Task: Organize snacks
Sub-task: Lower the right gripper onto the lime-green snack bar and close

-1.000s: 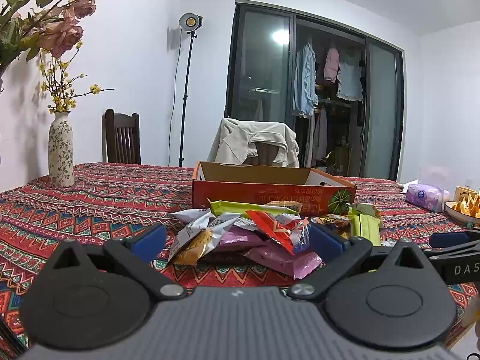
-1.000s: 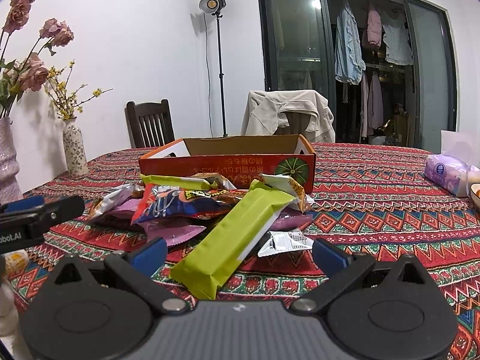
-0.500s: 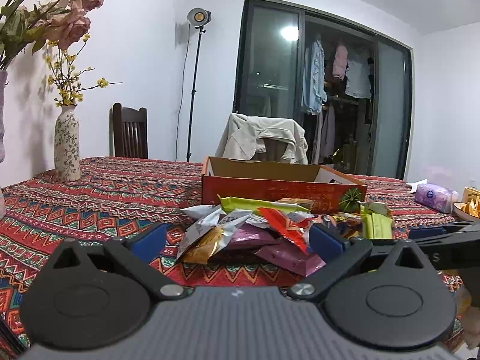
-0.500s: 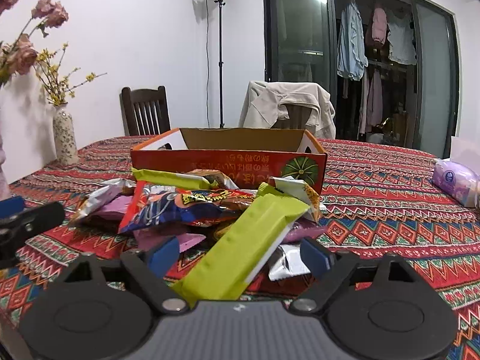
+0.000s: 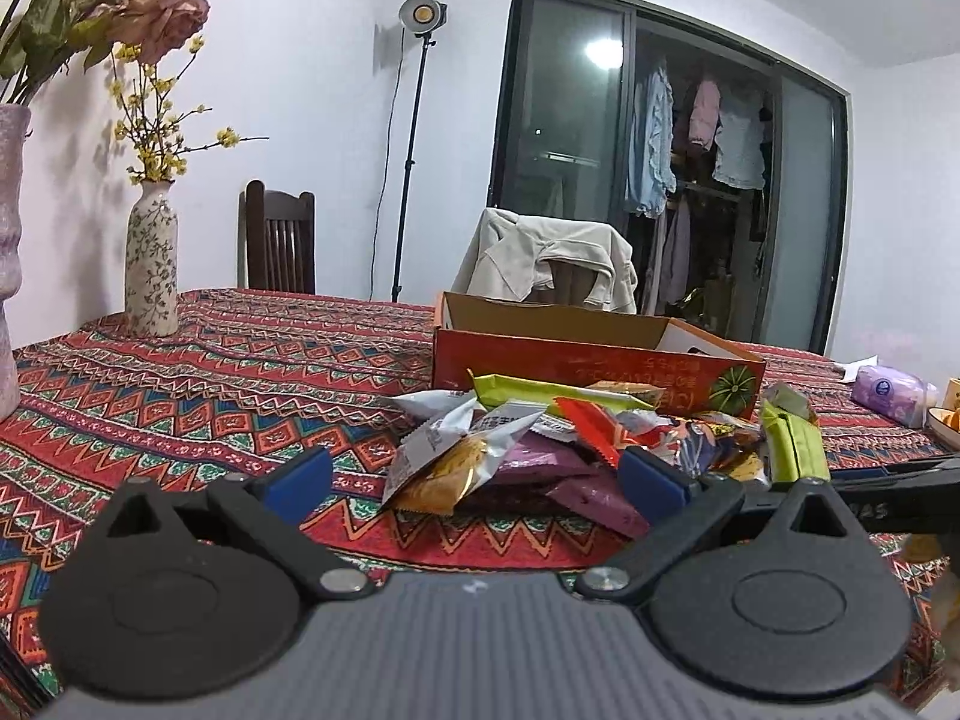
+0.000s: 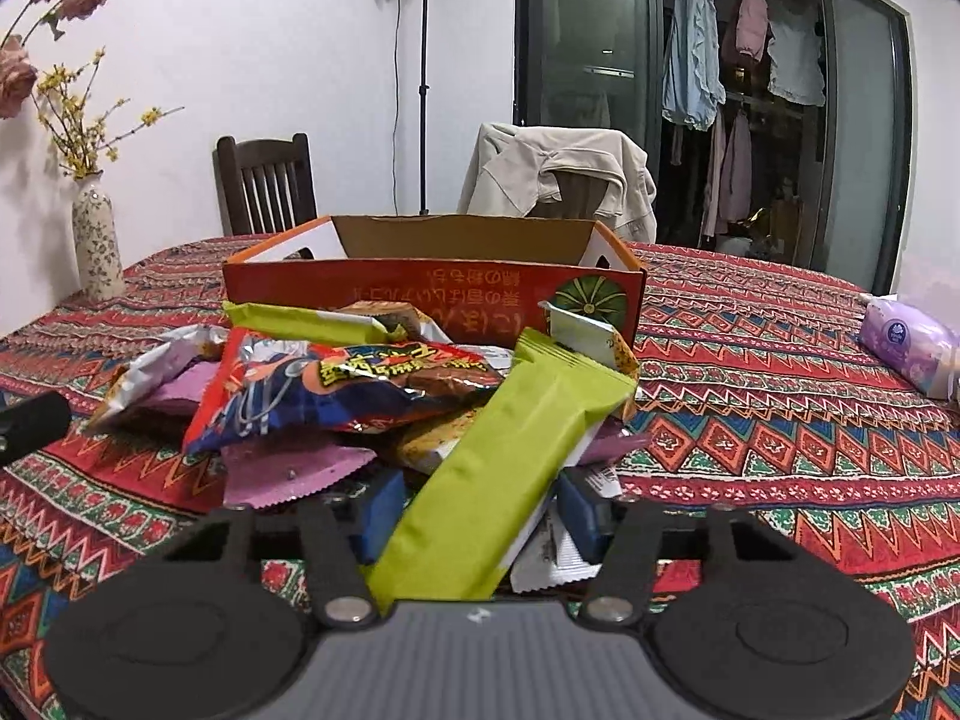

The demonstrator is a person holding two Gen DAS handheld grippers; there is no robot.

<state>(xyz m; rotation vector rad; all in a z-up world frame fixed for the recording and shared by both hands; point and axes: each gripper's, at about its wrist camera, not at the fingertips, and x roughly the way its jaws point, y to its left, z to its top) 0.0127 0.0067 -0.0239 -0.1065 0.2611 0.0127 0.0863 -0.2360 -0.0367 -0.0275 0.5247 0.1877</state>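
From the left wrist, your left hand-held gripper (image 5: pixel 474 474) hangs spread and empty just short of the snack pile (image 5: pixel 540 450) in the middle of the surface (image 5: pixel 210 384), likely waiting its turn. From the right wrist, your right hand-held gripper (image 6: pixel 474 510) has just been closing around the near end of the green bar (image 6: pixel 510 462), which lies atop the heap; whether the pads bite yet I can't tell, and the open box (image 6: pixel 432 294) waits right behind.
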